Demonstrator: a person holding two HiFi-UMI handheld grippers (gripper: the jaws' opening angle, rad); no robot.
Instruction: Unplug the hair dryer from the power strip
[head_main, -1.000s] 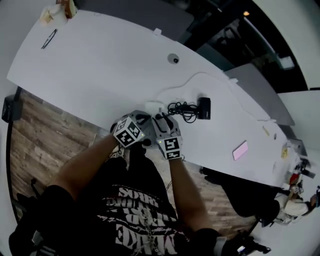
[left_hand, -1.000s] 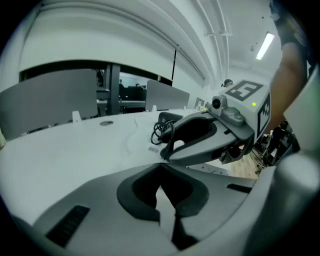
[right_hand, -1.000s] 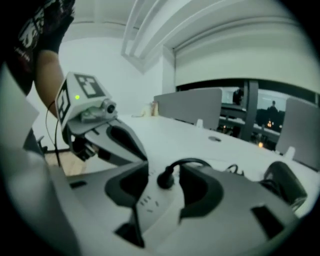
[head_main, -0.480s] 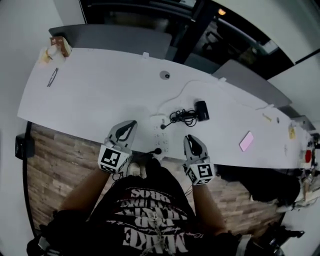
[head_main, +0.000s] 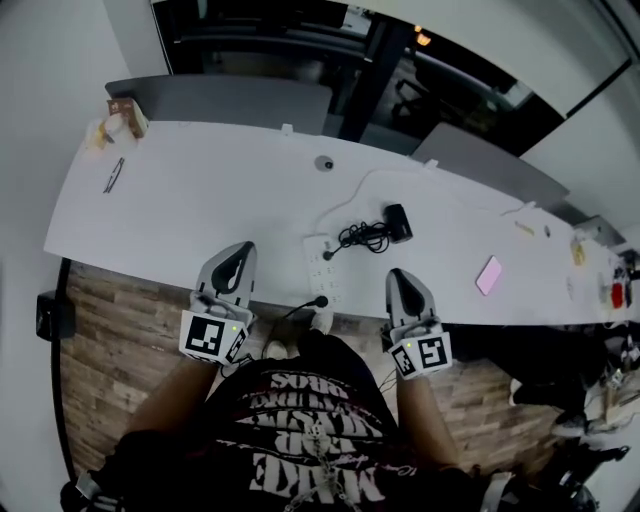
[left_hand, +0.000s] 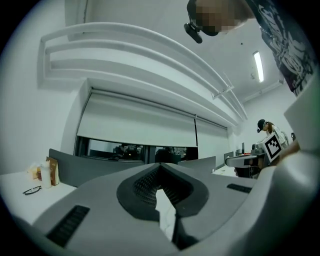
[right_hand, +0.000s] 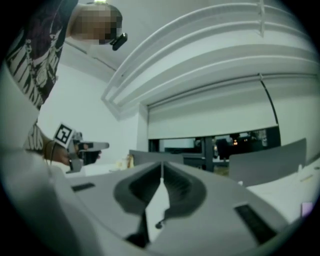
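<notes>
A small black hair dryer (head_main: 398, 221) lies on the long white table (head_main: 200, 190) at two o'clock from the white power strip (head_main: 326, 266), with its coiled black cord (head_main: 360, 237) between them. The left gripper (head_main: 240, 256), at nine o'clock of the strip, is pinched closed and empty. The right gripper (head_main: 399, 278), at three o'clock, has just been closing, and its tips meet on nothing.

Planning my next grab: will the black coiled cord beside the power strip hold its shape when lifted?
Probably floppy: the cord lies in loose, uneven loops, so it would likely sag and uncoil. Likely light, but it seems joined to the black block, which may drag along.
</notes>
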